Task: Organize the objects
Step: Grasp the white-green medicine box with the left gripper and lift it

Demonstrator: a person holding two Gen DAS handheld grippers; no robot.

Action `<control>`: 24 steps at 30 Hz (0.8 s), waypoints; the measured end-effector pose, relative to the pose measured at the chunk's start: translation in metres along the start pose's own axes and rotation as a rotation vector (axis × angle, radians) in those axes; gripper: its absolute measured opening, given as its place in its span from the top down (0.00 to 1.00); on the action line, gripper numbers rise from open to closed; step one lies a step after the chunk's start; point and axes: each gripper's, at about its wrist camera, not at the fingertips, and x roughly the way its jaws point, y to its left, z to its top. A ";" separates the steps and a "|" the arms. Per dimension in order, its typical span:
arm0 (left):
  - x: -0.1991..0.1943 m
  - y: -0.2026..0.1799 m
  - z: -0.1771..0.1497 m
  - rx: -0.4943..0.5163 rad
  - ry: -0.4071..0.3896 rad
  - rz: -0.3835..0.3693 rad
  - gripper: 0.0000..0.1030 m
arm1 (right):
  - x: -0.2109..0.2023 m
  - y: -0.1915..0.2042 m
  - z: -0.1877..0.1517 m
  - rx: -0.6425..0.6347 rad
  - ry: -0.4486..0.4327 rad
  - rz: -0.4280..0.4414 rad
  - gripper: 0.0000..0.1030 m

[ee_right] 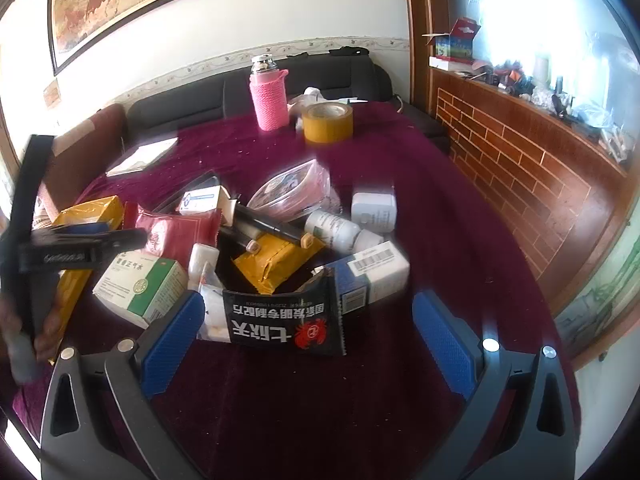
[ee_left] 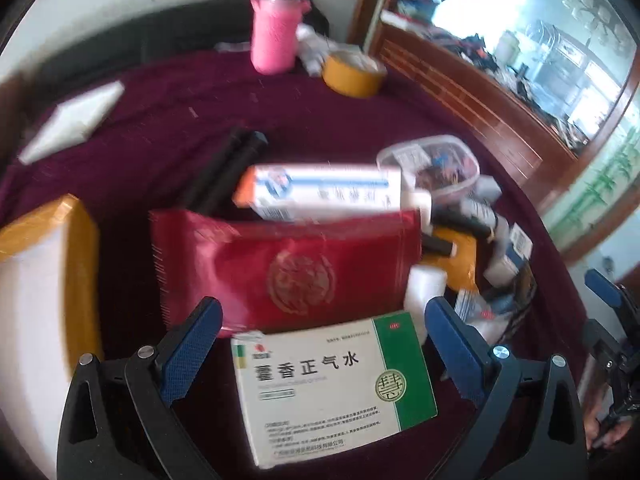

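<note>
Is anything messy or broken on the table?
Yes. The black snack packet looks torn open along its top edge. Boxes, bottles and pens lie jumbled behind it, and a white bottle lies on its side. Nothing looks spilled.

I see a tablecloth (ee_right: 400, 184) of plush purple cloth, matt and a little fuzzy. My left gripper (ee_left: 322, 336) has matt black plastic arms, blue textured fingers (ee_left: 192, 354) and shiny metal screws; my right gripper (ee_right: 310, 334) looks the same. The medicine box (ee_left: 332, 384) is smooth printed cardboard. Behind it the red pouch (ee_left: 288, 268) is glossy foil with a crimped edge. The black packet (ee_right: 284, 320) is shiny plastic film, torn open. The bottle (ee_right: 269, 94) wears a pink knitted sleeve under a bright metal cap. The tape roll (ee_right: 327, 122) looks glossy yellow-brown. The cabinet (ee_right: 520, 168) is polished, reflective wood.
</note>
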 end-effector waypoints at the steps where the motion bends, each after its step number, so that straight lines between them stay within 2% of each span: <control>1: 0.007 0.002 -0.004 -0.006 0.048 -0.045 0.05 | 0.000 -0.001 0.000 0.003 0.002 0.003 0.00; 5: 0.003 -0.013 -0.031 0.063 0.126 -0.218 0.06 | 0.001 -0.004 0.000 0.002 0.006 0.003 0.00; 8: -0.018 -0.038 -0.054 0.162 0.140 -0.261 0.06 | 0.006 -0.005 0.001 -0.006 0.017 0.006 0.00; 12: -0.051 -0.068 -0.062 0.287 0.041 -0.194 0.04 | 0.012 -0.010 0.001 0.024 0.026 0.021 0.00; 14: -0.057 -0.084 -0.063 0.392 -0.013 -0.108 0.04 | 0.015 -0.014 0.002 0.053 0.034 0.030 0.00; 16: -0.046 -0.098 -0.067 0.521 0.007 -0.026 0.04 | 0.013 -0.017 0.003 0.064 0.036 0.029 0.00; 19: -0.020 -0.108 -0.079 0.650 0.101 0.041 0.04 | 0.007 -0.017 0.003 0.052 0.032 0.000 0.00; 22: 0.001 -0.114 -0.092 0.714 0.149 0.094 0.06 | 0.003 -0.017 0.004 0.045 0.029 -0.015 0.00; 24: -0.002 -0.113 -0.093 0.671 0.092 0.129 0.17 | 0.001 -0.016 0.006 0.040 0.027 -0.021 0.00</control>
